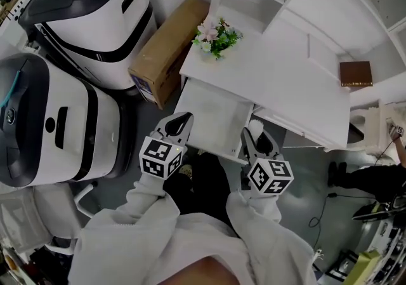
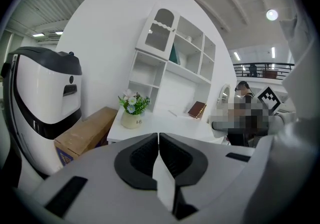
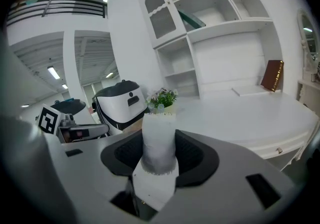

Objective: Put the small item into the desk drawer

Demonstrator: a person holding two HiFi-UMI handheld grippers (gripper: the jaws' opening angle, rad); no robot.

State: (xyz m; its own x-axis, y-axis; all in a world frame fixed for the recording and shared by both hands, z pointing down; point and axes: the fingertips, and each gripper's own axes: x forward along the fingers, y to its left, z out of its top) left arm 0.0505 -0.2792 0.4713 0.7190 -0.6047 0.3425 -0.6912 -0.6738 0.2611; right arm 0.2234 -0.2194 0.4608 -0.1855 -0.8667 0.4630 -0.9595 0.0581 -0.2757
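Head view, looking down: carrying stage, by the look of it, with the desk drawer (image 1: 212, 117) already pulled open under the white desk (image 1: 285, 87). Clamped in the right gripper (image 1: 254, 139), a small white item (image 1: 255, 127), upright and poking past the tips. Right gripper view: same small white item (image 3: 159, 140) pressed by both pads. Close by the drawer's front right corner, not yet over its floor. Left gripper (image 1: 181, 122) pinched together on nothing, near the front left corner. Next, probably: reach forward over the drawer, lower, then let go.
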